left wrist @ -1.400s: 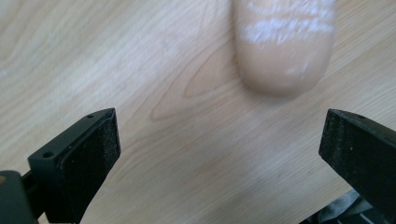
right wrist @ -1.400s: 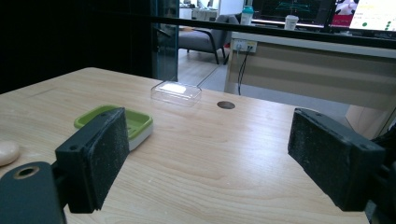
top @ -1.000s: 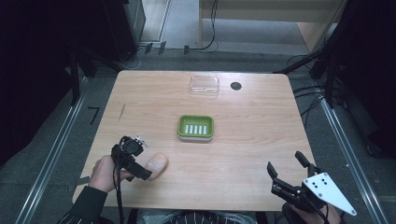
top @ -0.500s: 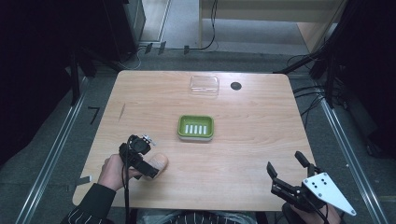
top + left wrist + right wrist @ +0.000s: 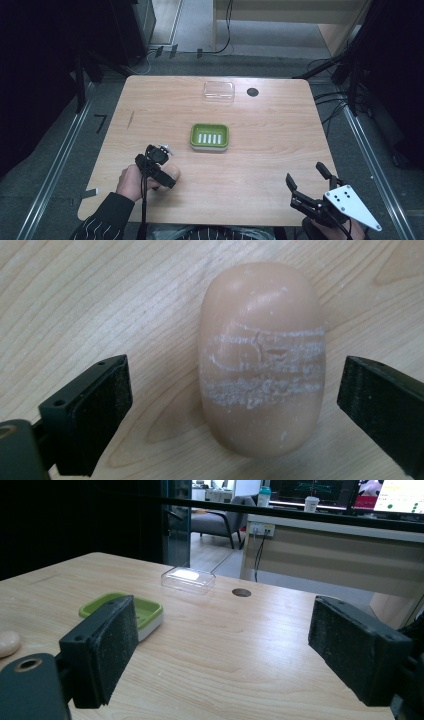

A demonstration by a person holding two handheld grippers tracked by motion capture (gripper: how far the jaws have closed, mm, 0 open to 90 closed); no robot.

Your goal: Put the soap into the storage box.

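Soap bar lies between the closing left claw jaws, untouched

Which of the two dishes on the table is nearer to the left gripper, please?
The green dish at the table's middle is nearer to the left gripper, which hangs over the soap. The clear dish sits at the far edge.

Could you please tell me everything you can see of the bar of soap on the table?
The bar of soap is a peach-coloured, rounded oval with a smooth, waxy look. Whitish scuffed bands and a small crack cross its middle. It lies flat on the wooden table, near the person's left front corner, well short of the green soap dish. The left gripper straddles it from above, jaws open on either side, with gaps showing between pads and soap.
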